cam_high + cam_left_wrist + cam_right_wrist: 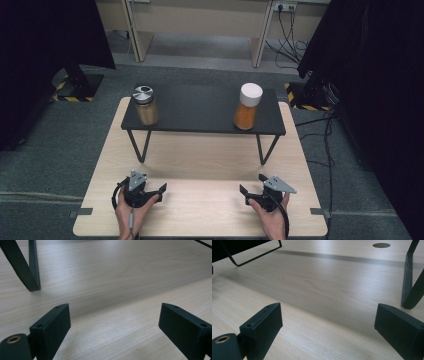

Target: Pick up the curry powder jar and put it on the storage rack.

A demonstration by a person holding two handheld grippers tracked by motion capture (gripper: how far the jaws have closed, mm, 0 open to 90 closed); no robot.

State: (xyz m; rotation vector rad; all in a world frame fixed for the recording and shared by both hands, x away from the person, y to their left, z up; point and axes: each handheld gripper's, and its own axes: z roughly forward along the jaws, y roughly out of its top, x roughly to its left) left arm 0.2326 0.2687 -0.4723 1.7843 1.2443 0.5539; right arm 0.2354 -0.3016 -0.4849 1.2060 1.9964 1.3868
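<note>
Both jars sit on the black shelf (200, 112): silver-lid jar (145, 106) at its left end, white-lid jar (247, 107) at its right. Probably glass, so slick and breakable; I'd grab around the body. Left gripper (161, 191) and right gripper (244, 194) rest on the bench (200, 210) in front of the shelf, jaws wide and empty.

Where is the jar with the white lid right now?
In the high view, the white-lidded jar stands at the right end of the black shelf, opposite the silver-lidded jar.
</note>
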